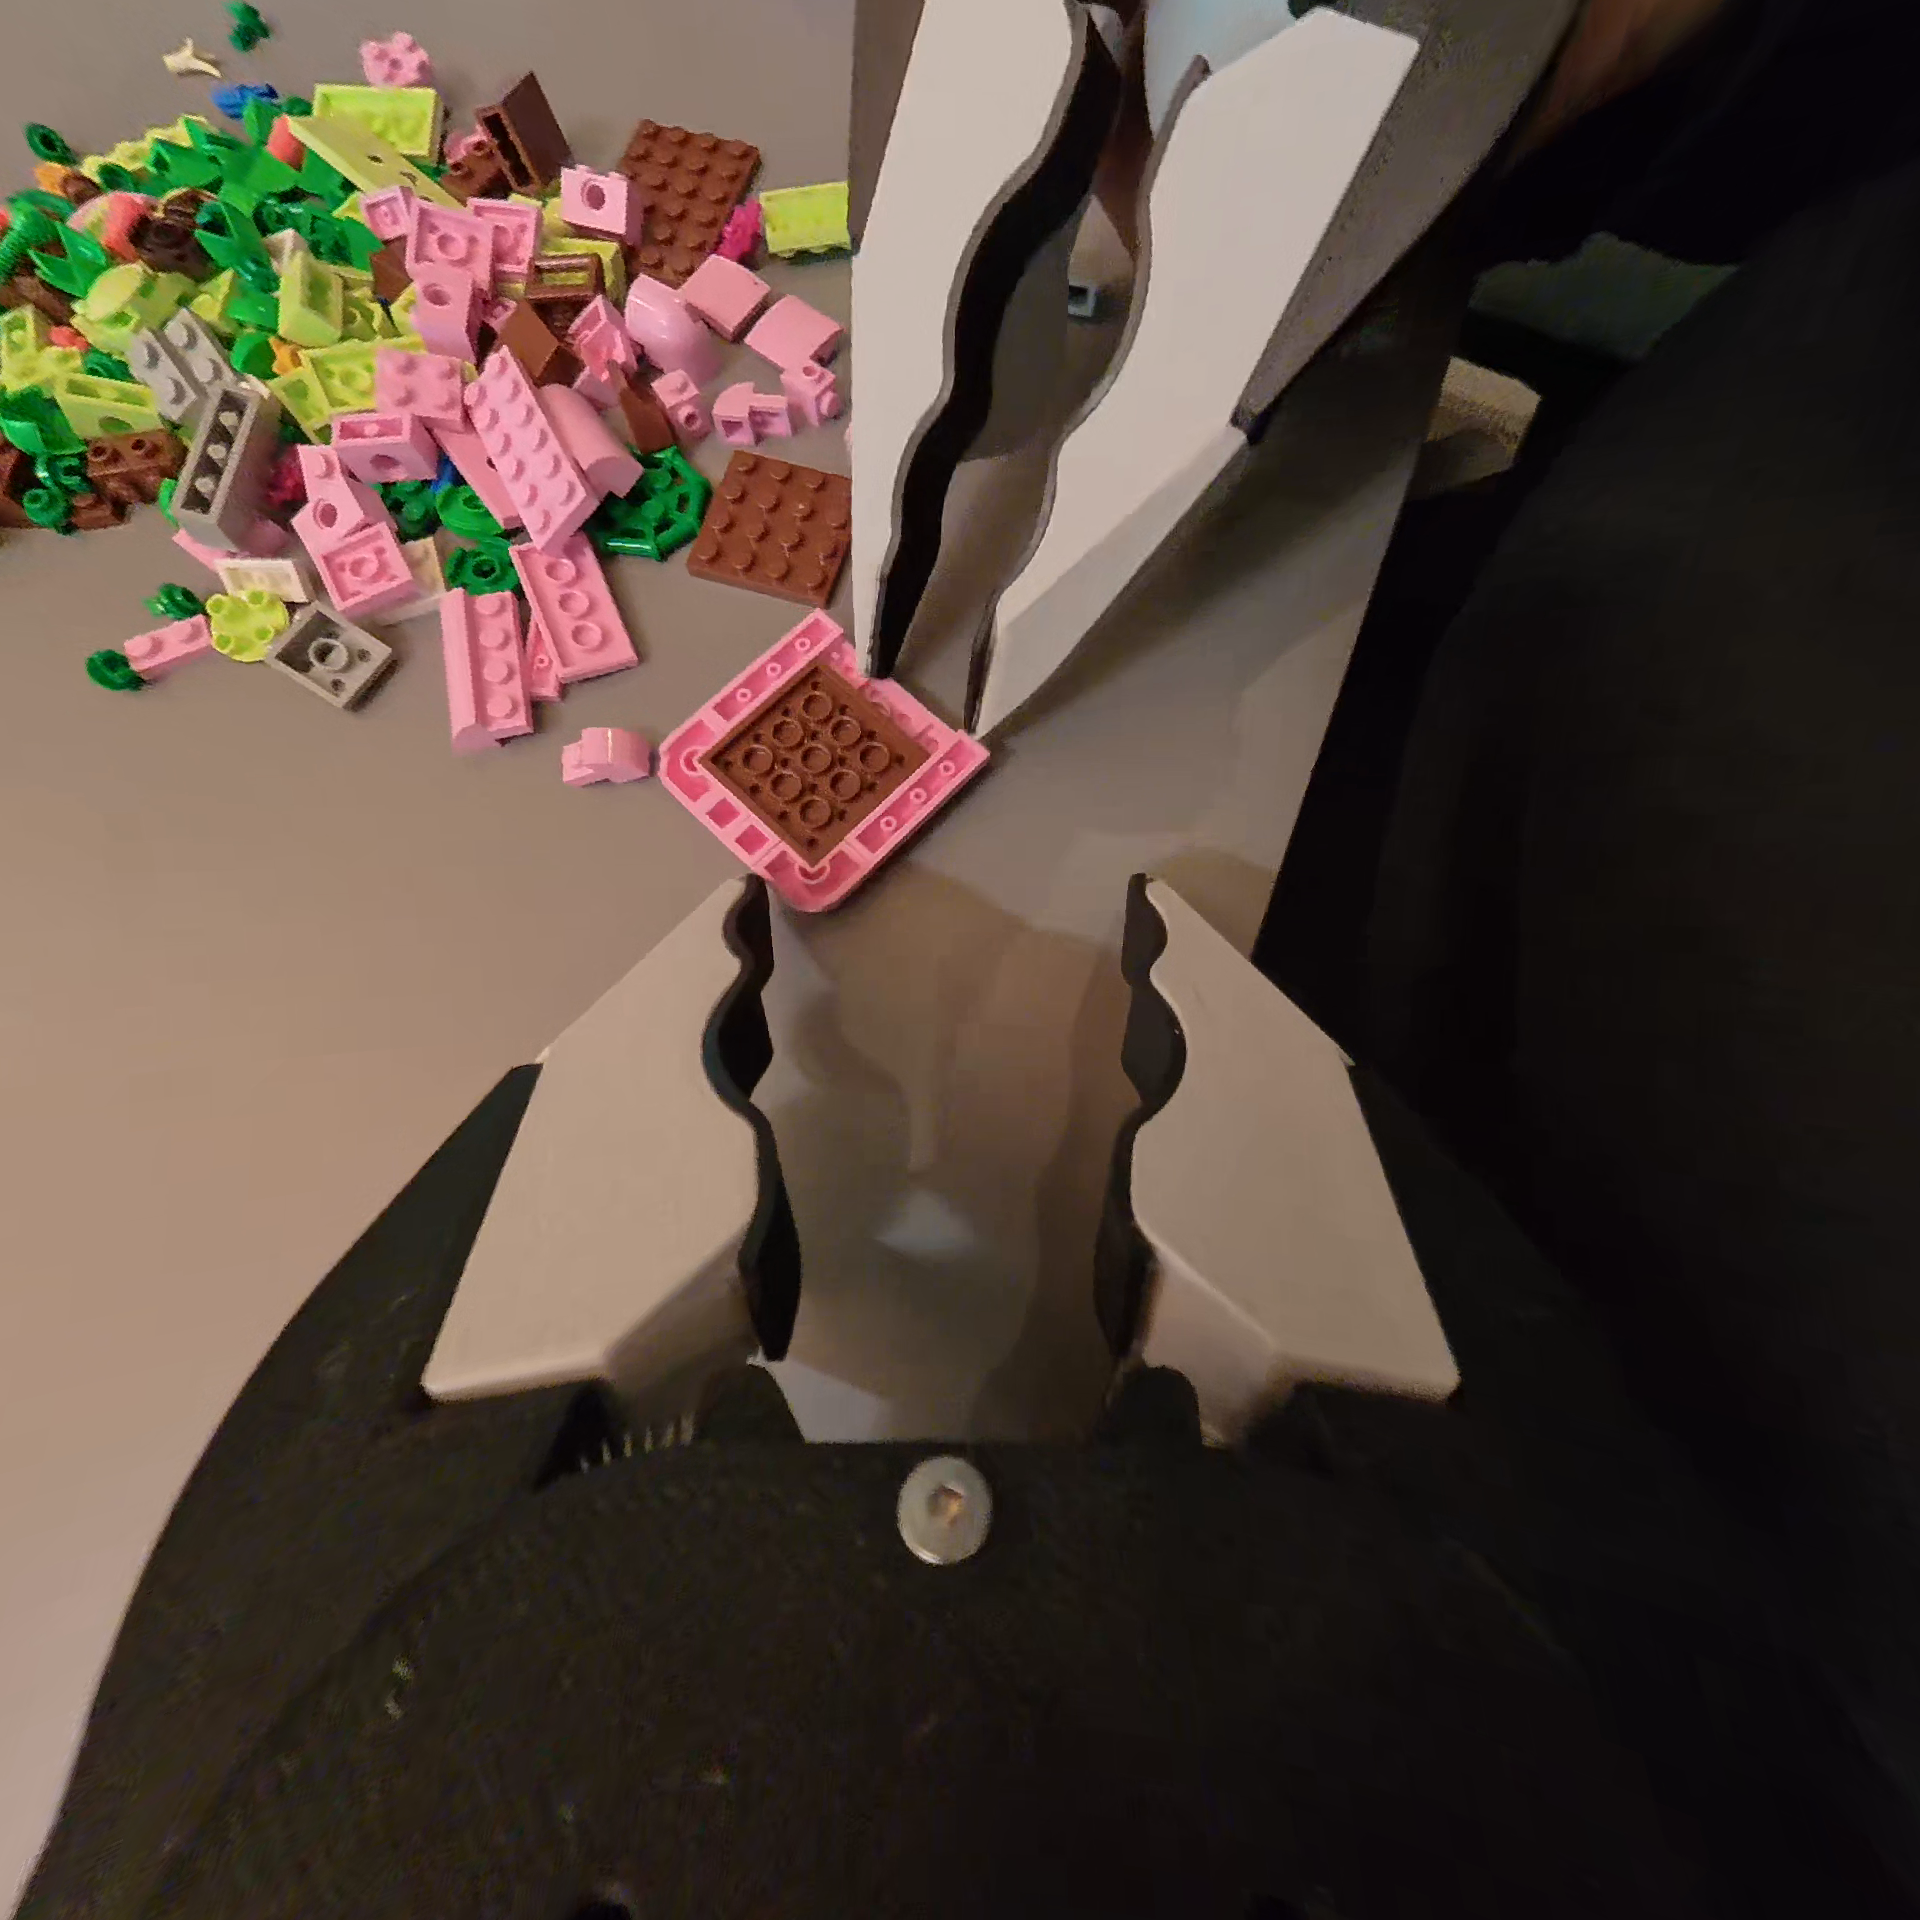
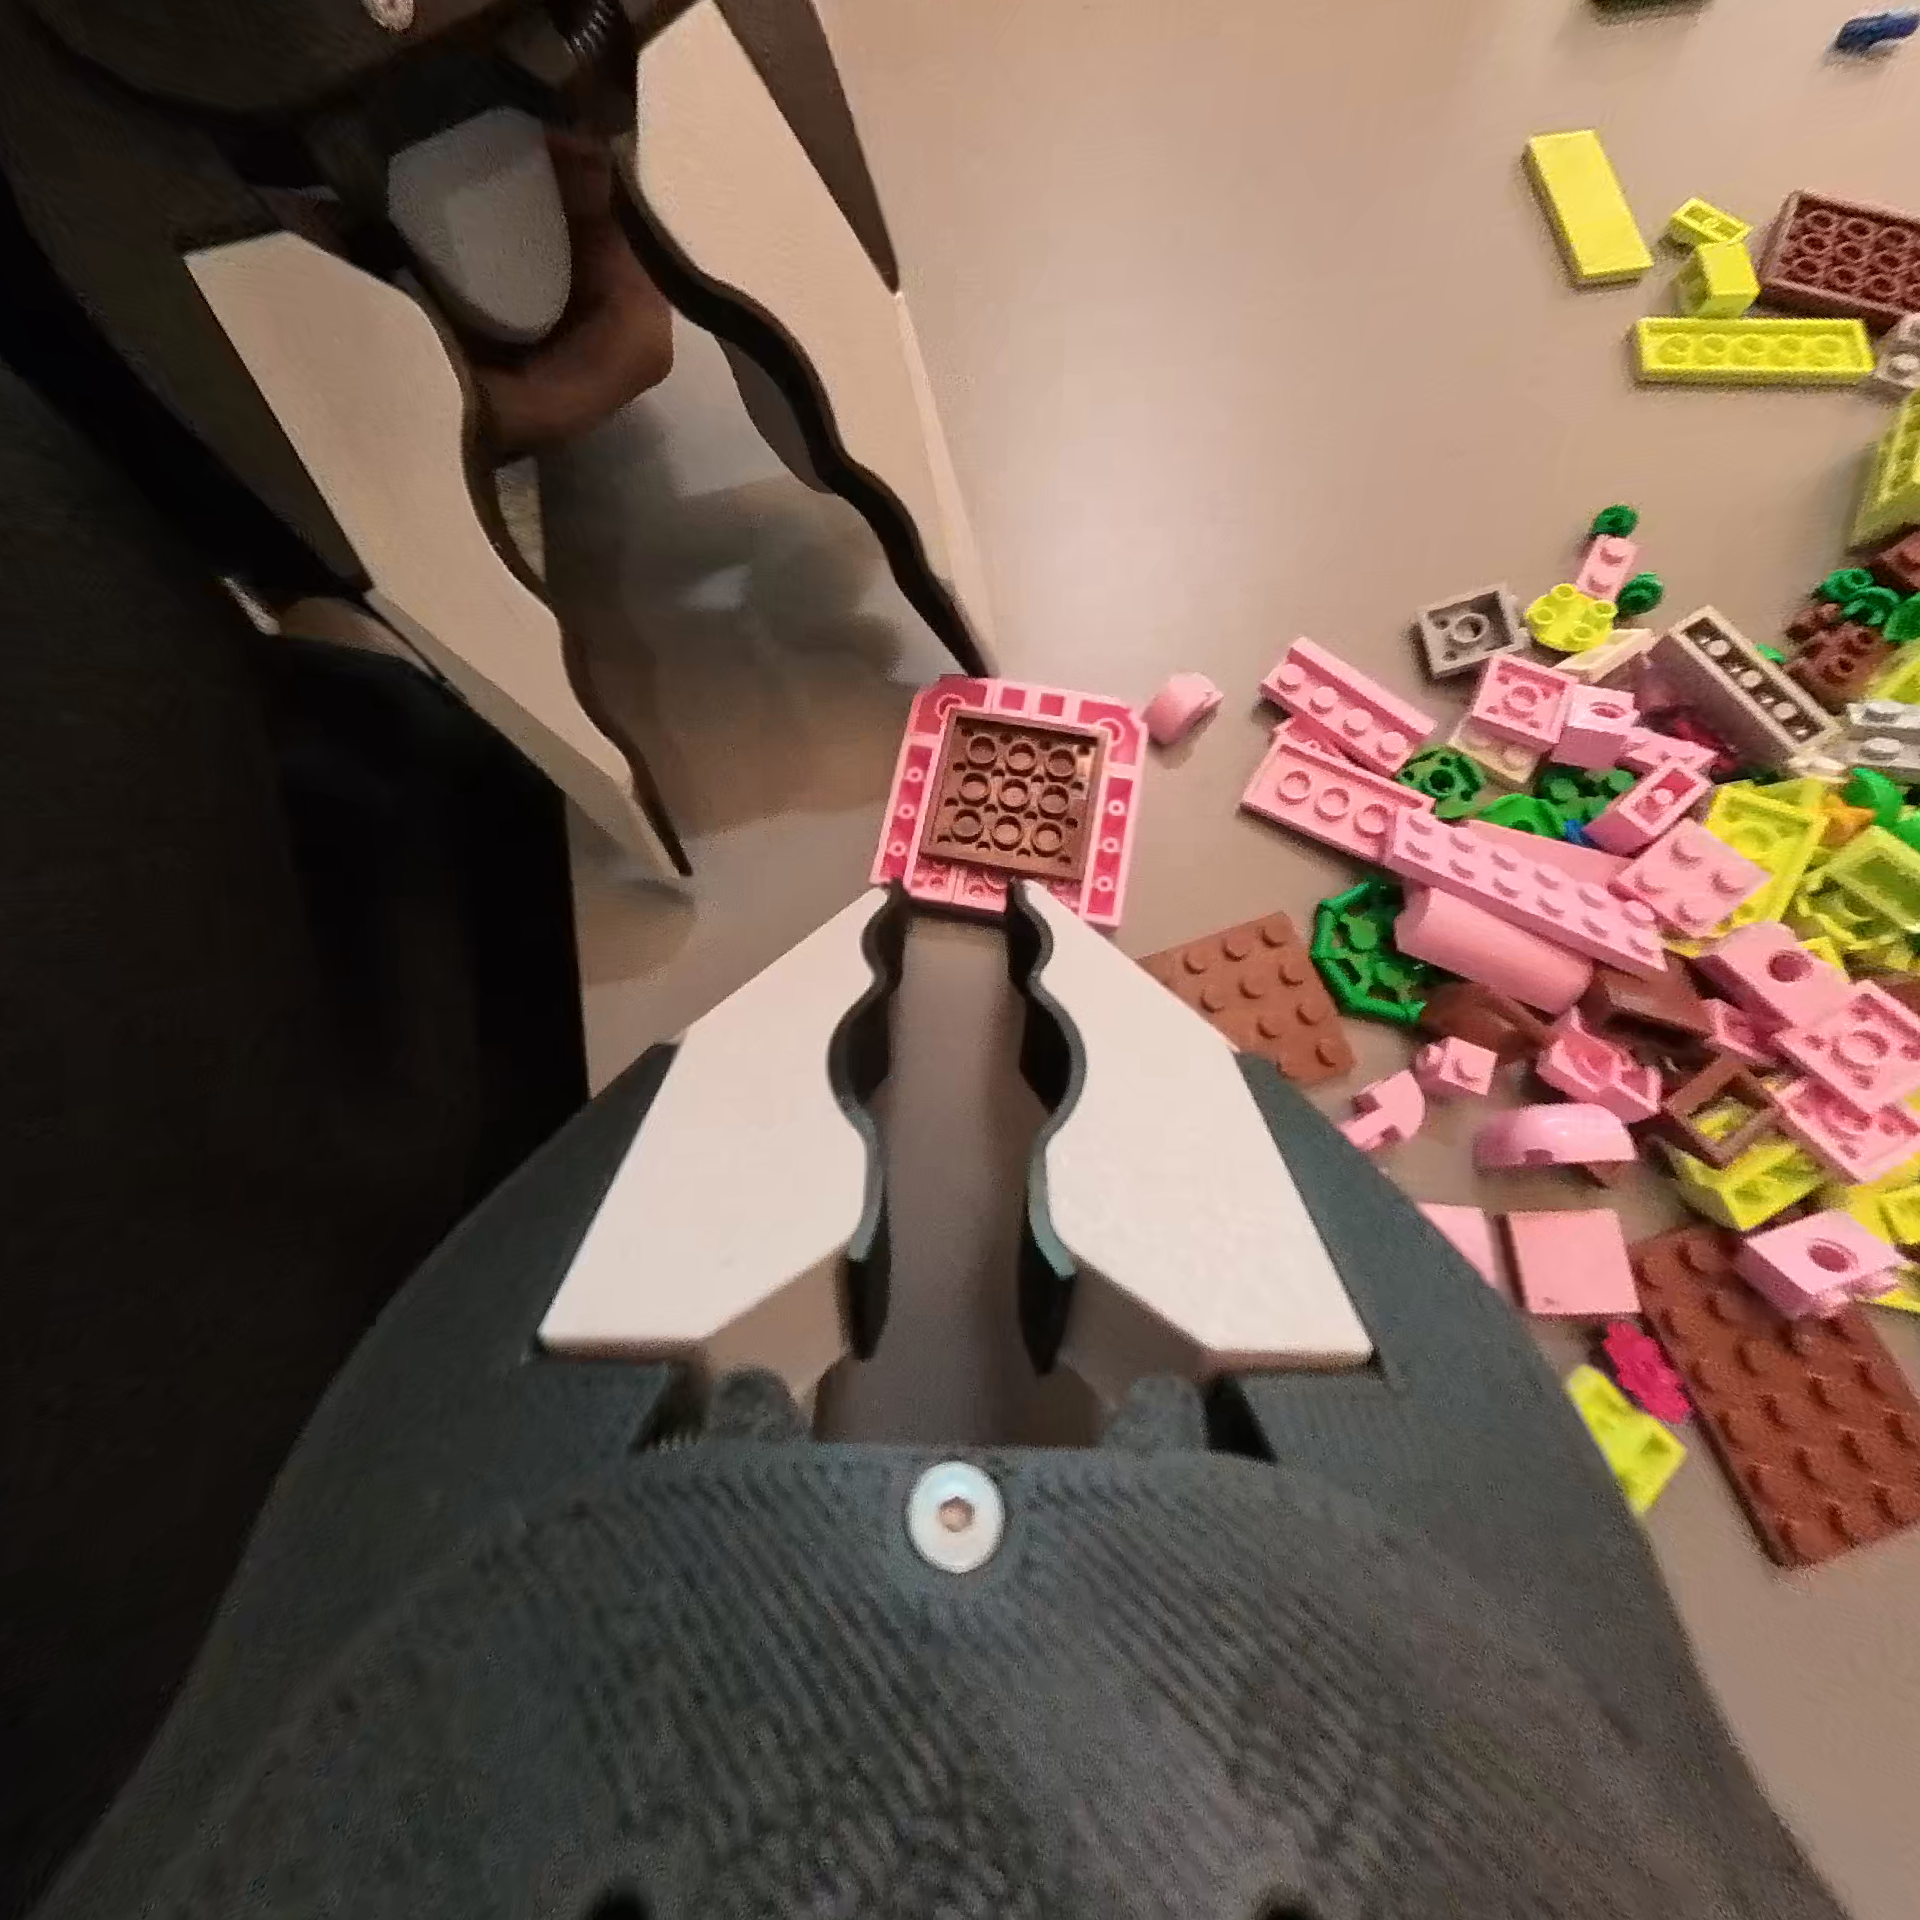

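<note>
A square pink plate assembly (image 1: 823, 761) lies underside up on the grey table (image 1: 260, 1039), a brown square plate (image 1: 816, 761) set into its middle with the round tube sockets showing. The left gripper (image 1: 945, 894) hangs just this side of it with its jaws spread wide and nothing between them; its left fingertip (image 1: 750, 904) sits at the near corner of the pink frame, and whether it actually touches cannot be told. The right gripper (image 2: 956, 896) meets the assembly from the opposite side, its jaws drawn in to a narrow gap with both tips at the pink edge; in the left wrist view those tips (image 1: 883, 665) come down onto the far corner of the frame. Whether they pinch the rim or only rest against it cannot be told from either view. A small pink curved piece (image 1: 601, 754) lies just to the left of the assembly, apart from it. Farther left and beyond spreads a loose heap of bricks (image 1: 312, 343) in pink, lime, green, brown and grey, with a long pink studded brick (image 1: 525, 457) lying across it. A brown square studded plate (image 1: 774, 525) rests flat at the heap's near right edge, close to the right gripper's fingers, and a larger brown plate (image 1: 691, 197) lies farther back. In the right wrist view a big brown baseplate (image 2: 1808, 1382) lies near the camera at the right, beside a flat pink tile (image 2: 1569, 1262) and a lime wedge (image 2: 1621, 1439). Dark fabric (image 1: 1662, 935) fills the right side beyond the table's edge.
</note>
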The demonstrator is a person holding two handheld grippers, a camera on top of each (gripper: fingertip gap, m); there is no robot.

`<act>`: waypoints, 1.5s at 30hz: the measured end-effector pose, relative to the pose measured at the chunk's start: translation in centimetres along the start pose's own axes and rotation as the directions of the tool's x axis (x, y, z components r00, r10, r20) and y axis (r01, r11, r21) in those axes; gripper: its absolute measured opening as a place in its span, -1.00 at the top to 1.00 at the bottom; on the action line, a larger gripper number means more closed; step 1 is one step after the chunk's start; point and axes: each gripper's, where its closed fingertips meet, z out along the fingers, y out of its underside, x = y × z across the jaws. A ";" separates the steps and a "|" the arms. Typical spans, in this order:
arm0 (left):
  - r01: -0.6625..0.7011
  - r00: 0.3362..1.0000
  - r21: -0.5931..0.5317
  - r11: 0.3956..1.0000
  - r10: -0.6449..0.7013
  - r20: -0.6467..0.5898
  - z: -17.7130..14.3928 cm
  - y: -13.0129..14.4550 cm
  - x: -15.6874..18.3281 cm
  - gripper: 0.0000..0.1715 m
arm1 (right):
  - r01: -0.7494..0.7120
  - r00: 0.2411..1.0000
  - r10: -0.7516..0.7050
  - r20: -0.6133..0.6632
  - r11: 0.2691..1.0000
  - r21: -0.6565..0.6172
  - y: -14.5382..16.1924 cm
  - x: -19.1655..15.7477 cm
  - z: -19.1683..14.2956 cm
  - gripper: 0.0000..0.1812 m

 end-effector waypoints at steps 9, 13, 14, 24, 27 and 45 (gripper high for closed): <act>0.004 1.000 0.093 0.996 -0.004 0.000 -1.0 -1.4 -0.7 0.43 | -0.147 0.977 0.127 0.169 0.983 0.110 -1.6 -1.1 -1.6 0.70; -0.015 0.998 0.125 0.992 0.008 0.059 -0.1 -2.5 -1.8 0.21 | -0.153 0.982 0.137 0.134 0.981 0.116 -1.4 -0.5 -1.7 0.71; -0.026 0.998 0.095 0.995 0.020 0.057 0.3 -2.3 -1.7 0.19 | -0.139 0.986 0.128 0.108 0.985 0.102 -1.1 -0.2 -1.5 0.71; -0.097 0.995 -0.022 0.995 0.097 0.028 1.8 -1.2 -1.2 0.38 | -0.049 0.998 0.047 0.032 0.996 0.074 -0.6 1.3 -0.5 0.74; -0.102 0.995 -0.023 0.995 0.102 0.022 1.8 -1.1 -1.1 0.40 | -0.028 0.999 0.027 0.024 0.996 0.081 -0.9 1.7 -0.4 0.77; -0.238 0.970 0.193 0.952 0.224 0.090 -0.2 -3.8 -0.8 0.80 | -0.116 0.974 0.093 0.206 0.988 0.101 -1.2 0.2 -1.0 1.00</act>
